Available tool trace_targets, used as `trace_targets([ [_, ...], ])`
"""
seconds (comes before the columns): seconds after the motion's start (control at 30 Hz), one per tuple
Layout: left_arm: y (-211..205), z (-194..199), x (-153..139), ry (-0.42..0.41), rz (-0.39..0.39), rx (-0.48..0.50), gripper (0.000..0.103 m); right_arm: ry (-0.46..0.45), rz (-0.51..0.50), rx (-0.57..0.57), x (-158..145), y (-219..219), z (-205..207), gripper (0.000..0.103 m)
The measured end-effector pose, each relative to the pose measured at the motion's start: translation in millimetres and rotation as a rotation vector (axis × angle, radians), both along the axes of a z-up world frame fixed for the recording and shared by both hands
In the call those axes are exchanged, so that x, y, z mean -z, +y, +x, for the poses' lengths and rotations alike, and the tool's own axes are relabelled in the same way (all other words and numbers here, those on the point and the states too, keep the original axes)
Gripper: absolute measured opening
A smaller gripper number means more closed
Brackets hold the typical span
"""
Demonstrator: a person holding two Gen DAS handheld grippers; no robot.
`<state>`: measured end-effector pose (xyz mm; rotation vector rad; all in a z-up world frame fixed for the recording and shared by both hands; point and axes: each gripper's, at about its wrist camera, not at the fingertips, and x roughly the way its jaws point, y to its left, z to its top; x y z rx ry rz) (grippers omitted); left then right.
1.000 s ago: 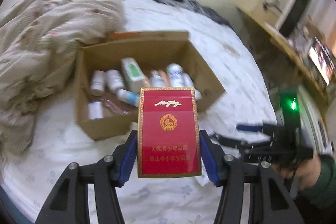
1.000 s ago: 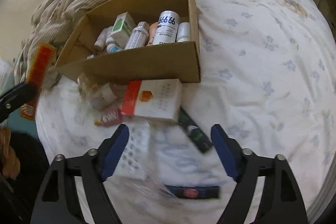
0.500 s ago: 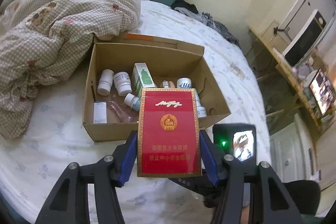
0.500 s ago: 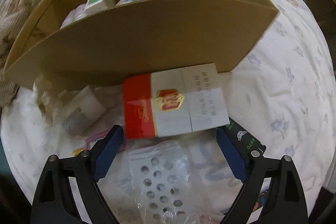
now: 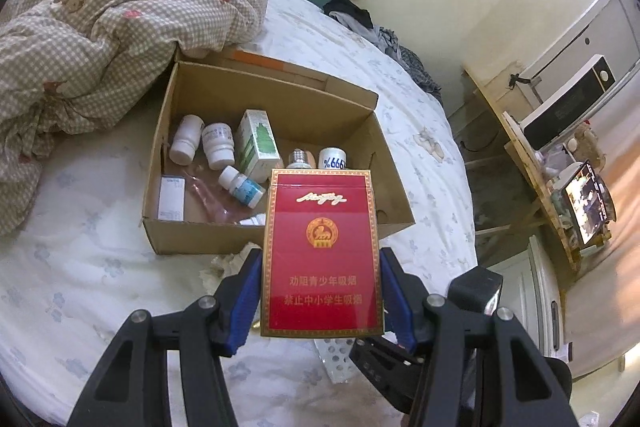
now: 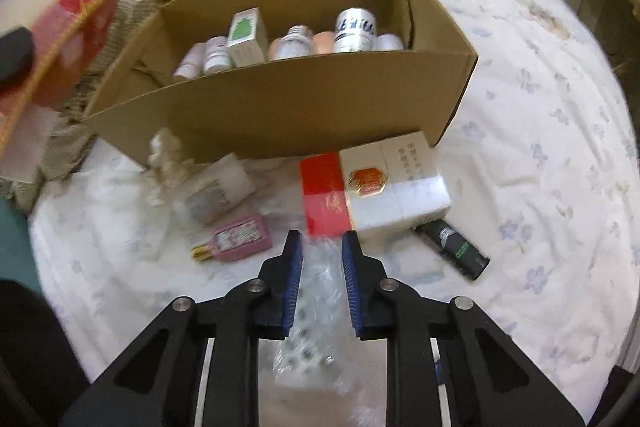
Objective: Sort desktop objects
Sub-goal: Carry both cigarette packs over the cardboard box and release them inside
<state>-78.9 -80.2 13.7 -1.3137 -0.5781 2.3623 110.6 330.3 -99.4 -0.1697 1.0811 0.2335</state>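
Bed (image 6: 540, 131) carries box (image 6: 280, 115) – already has bottles (image 5: 218, 145) and a carton inside. Left out just before it: white-red pack (image 6: 376, 191), pink bottle (image 6: 240, 239), black tube (image 6: 452, 247). Roughly half sorted. Left tongs (image 5: 320, 291) clamp red pack (image 5: 322, 259), raised short of the box. Right tongs (image 6: 322, 283) low, pinching clear bag (image 6: 316, 331) – blurry.

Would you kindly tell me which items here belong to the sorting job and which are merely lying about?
Job: red cigarette pack in left gripper; cardboard box; clear plastic bag in right gripper; pink perfume bottle; black lighter.
Lying about: checked quilt; dark clothes.
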Motion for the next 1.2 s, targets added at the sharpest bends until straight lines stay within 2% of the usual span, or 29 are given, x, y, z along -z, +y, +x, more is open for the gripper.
trace_targets([
  [0.03, 1, 1, 1, -0.005, 0.0, 0.002, 0.057, 0.011, 0.03, 0.007, -1, -5, 0, 0.026],
  [0.07, 2, 1, 1, -0.007, -0.003, 0.003, 0.057, 0.008, 0.06, 0.022, -3, -13, 0, 0.048],
  [0.1, 3, 2, 1, -0.008, -0.008, 0.002, 0.057, -0.001, 0.096, 0.04, -6, -21, -1, 0.078],
  [0.13, 3, 3, 1, -0.007, -0.012, 0.002, 0.057, -0.017, 0.129, 0.056, -9, -29, -1, 0.088],
  [0.17, 3, 4, 1, -0.004, -0.017, 0.0, 0.057, -0.036, 0.16, 0.07, -13, -36, -2, 0.092],
  [0.23, 4, 5, 0, -0.001, -0.026, -0.005, 0.057, -0.054, 0.155, 0.071, -15, -43, 2, 0.092],
  [0.43, 5, -2, 6, -0.019, -0.051, -0.021, 0.057, -0.073, -0.006, 0.003, -5, -23, 24, 0.092],
  [0.47, 5, -3, 8, -0.024, -0.056, -0.025, 0.057, -0.073, -0.04, -0.006, 0, -17, 27, 0.095],
  [0.5, 4, -5, 10, -0.029, -0.059, -0.029, 0.057, -0.081, -0.067, -0.015, 3, -13, 30, 0.103],
  [0.67, -2, -11, 18, -0.06, -0.057, -0.047, 0.057, -0.123, -0.208, -0.066, 17, 6, 40, 0.103],
  [0.77, -2, -14, 20, -0.069, -0.045, -0.048, 0.057, -0.136, -0.289, -0.053, 23, 9, 43, 0.103],
  [0.87, -1, -14, 18, -0.064, -0.039, -0.044, 0.057, -0.124, -0.267, -0.01, 25, -7, 45, 0.103],
  [1.0, 2, -15, 19, -0.065, -0.04, -0.033, 0.057, -0.051, -0.123, -0.028, 28, -30, 50, 0.101],
  [1.1, 5, -17, 21, -0.072, -0.044, -0.024, 0.057, -0.068, -0.108, -0.072, 23, -29, 50, 0.1],
  [1.17, 6, -18, 22, -0.074, -0.049, -0.024, 0.057, -0.06, -0.108, -0.097, 23, -26, 52, 0.092],
  [1.2, 5, -18, 22, -0.074, -0.051, -0.025, 0.057, -0.059, -0.116, -0.107, 22, -24, 53, 0.092],
])
